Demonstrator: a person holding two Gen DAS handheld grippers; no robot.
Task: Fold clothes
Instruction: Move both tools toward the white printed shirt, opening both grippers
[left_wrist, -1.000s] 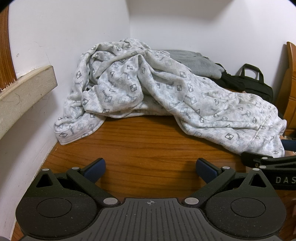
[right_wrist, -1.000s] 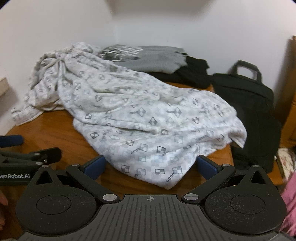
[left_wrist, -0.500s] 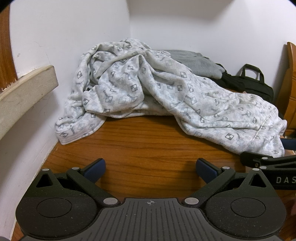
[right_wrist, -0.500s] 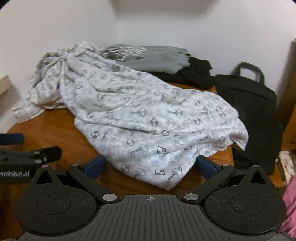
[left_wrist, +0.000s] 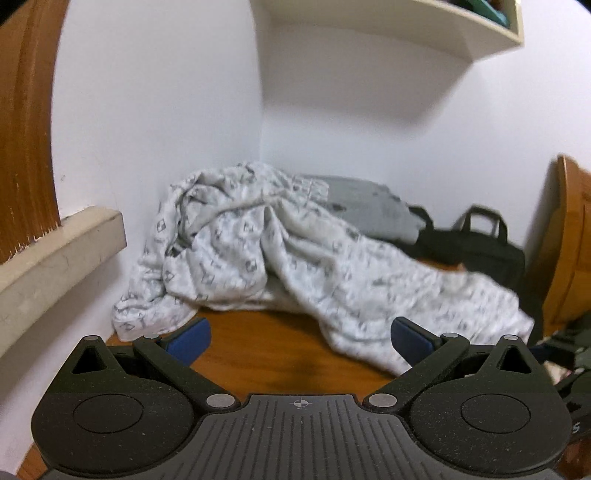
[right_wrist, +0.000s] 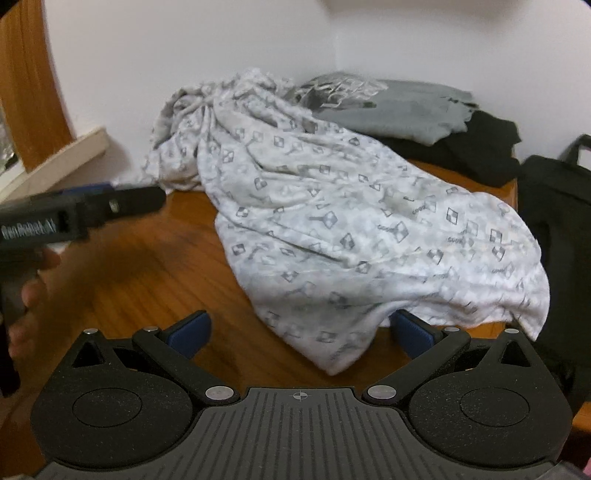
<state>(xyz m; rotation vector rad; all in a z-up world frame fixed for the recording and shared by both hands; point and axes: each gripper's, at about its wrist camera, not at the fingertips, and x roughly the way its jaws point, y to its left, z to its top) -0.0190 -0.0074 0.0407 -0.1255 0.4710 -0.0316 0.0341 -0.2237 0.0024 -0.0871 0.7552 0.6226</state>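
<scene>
while both tongs gape empty, the patterned garment (right_wrist: 332, 221) lies crumpled just ahead.

Lighting: soft, even, indoor; white walls bright. Shadow: dark patch on table (right_wrist: 122, 266). Blur: motion smear across patterned garment (left_wrist: 332, 266), left view. Distortion: fisheye bowing at edges

Bare wooden table (right_wrist: 147, 273) front-left, crumpled garment (right_wrist: 351, 229) blocking right, wall behind
</scene>
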